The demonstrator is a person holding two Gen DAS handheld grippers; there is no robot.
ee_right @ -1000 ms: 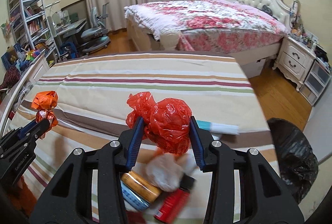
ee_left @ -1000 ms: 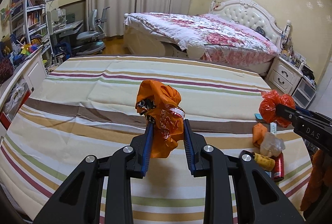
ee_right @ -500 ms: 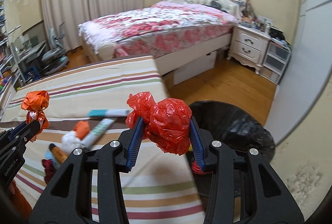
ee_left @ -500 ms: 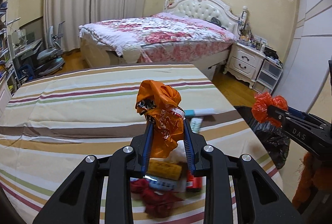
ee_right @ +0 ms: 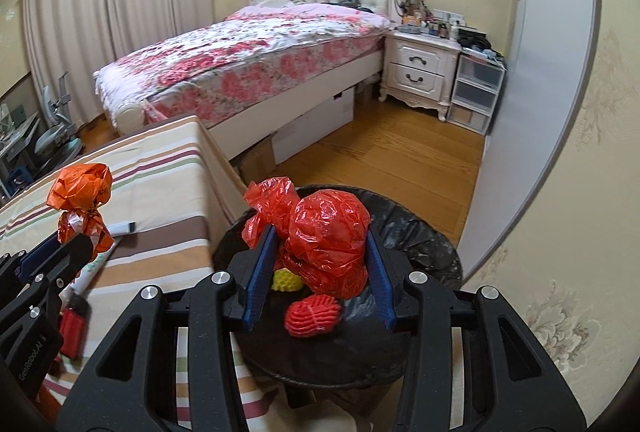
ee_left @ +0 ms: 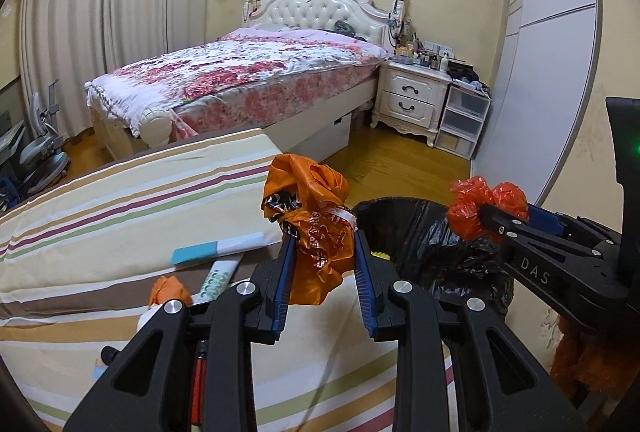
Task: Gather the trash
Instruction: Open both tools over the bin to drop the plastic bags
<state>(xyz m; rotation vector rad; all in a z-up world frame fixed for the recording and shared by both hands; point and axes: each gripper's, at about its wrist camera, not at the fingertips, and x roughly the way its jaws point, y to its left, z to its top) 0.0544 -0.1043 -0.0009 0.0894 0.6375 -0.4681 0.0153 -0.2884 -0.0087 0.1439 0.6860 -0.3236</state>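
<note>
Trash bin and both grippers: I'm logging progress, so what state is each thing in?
Left gripper: shut on orange bag.
Right gripper: shut on red bag, above the bin.
Trash bin: open, black liner, red and yellow scraps inside.
Tube: lying on striped cover.

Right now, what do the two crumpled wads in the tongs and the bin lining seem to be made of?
Crumpled orange wad in the left tongs: thin plastic bag film, glossy, with sharp creases and printed lettering. Crumpled red wad in the right tongs: likely the same film, shinier, translucent at the folds. Black bin liner: thin plastic, wrinkled, with soft highlights.
</note>
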